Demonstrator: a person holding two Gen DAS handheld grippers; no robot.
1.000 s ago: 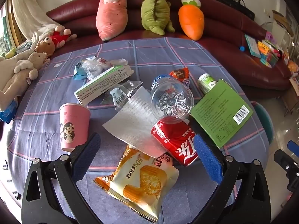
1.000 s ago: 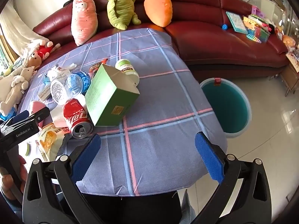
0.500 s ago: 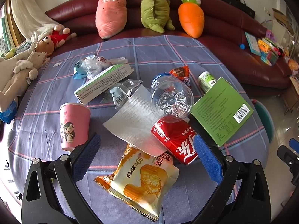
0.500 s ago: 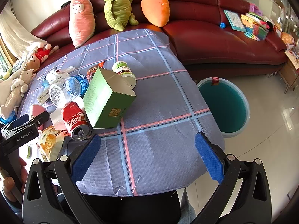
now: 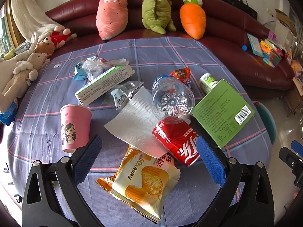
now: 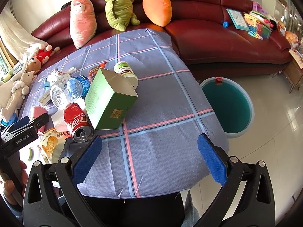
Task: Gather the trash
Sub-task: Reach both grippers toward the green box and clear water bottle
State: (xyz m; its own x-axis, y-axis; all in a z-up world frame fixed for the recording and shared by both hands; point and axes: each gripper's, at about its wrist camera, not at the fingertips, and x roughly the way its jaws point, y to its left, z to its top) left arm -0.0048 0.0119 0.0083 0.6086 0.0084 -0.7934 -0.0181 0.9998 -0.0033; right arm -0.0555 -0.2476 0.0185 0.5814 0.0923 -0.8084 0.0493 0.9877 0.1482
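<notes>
Trash lies on a checked cloth table (image 5: 161, 56). In the left wrist view: an orange snack bag (image 5: 144, 183), a red cola can (image 5: 176, 141), a white paper towel (image 5: 136, 121), a clear plastic bottle (image 5: 172, 98), a pink paper cup (image 5: 74, 126), a green box (image 5: 223, 109), a long white-green box (image 5: 104, 85). My left gripper (image 5: 147, 160) is open, just above the snack bag. My right gripper (image 6: 149, 160) is open and empty over the table's near right part; the cola can (image 6: 78, 123) and green box (image 6: 109, 102) lie to its left. A teal bin (image 6: 227, 106) stands on the floor.
A small green-labelled jar (image 5: 208, 81), a red wrapper (image 5: 180, 74) and crumpled plastic bags (image 5: 94, 66) lie farther back. Plush toys (image 5: 111, 11) sit on the red sofa behind the table and at the left edge. Toys and books (image 6: 251, 22) lie on the sofa's right.
The right wrist view has shifted slightly, with the table and bin drifting a little. The left gripper has barely moved. Both grippers stay open.
</notes>
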